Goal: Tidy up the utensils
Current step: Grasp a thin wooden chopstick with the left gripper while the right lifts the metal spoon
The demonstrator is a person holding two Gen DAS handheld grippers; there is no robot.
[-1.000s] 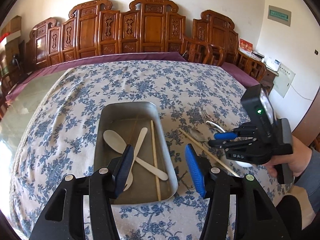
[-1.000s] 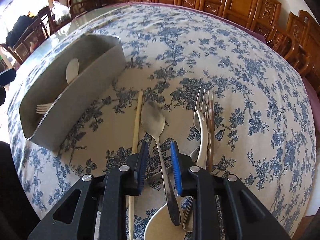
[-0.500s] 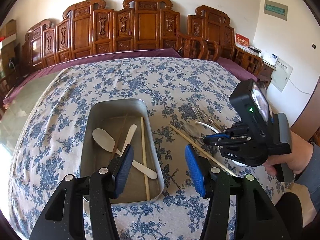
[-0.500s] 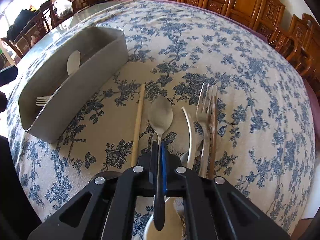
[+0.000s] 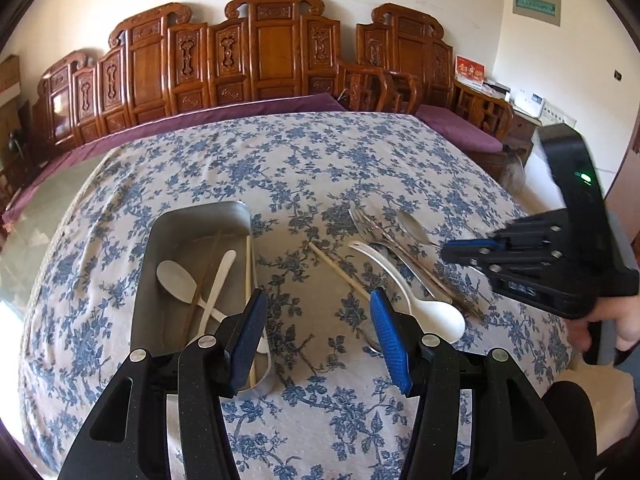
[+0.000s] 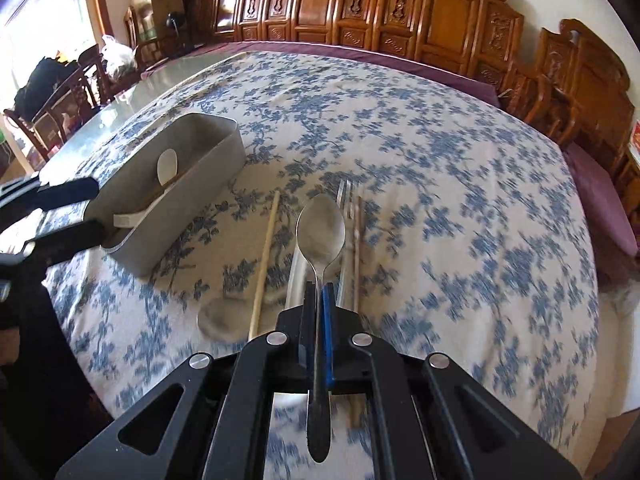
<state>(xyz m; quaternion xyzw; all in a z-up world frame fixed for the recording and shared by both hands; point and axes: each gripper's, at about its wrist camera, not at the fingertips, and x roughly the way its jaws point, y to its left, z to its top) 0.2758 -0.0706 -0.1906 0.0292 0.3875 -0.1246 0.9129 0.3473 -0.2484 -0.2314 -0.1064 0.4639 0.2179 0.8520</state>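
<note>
The sorting looks roughly half done. The grey metal tray point(image 5: 200, 220), a plain rounded rectangle with dull matte walls, sits on the left of the table and already holds a white plastic spoon point(image 5: 176, 276), a second pale utensil crossed over it, and thin wooden chopsticks point(image 5: 249, 272) along its right wall.

The right gripper point(image 6: 319, 292) has its jaws clenched on the handle of a metal spoon point(image 6: 321, 232), which is lifted clear of the cloth with its shiny oval bowl pointing away toward the far side. I'd say it is bound for the tray, though it is not there yet.

Left on the blue-flowered tablecloth point(image 5: 320, 152), to the right of the tray, are a pale wooden chopstick point(image 5: 340, 272), a glossy white soup spoon point(image 5: 436, 316), a metal fork point(image 5: 364, 220) and a darker thin stick beside it; they lie close together, some overlapping, so exactly how many remain I cannot tell.

The left gripper point(image 5: 320, 336) hangs over the tray's near right corner, its ribbed blue pads point(image 5: 390, 344) spread wide and holding nothing.
</note>
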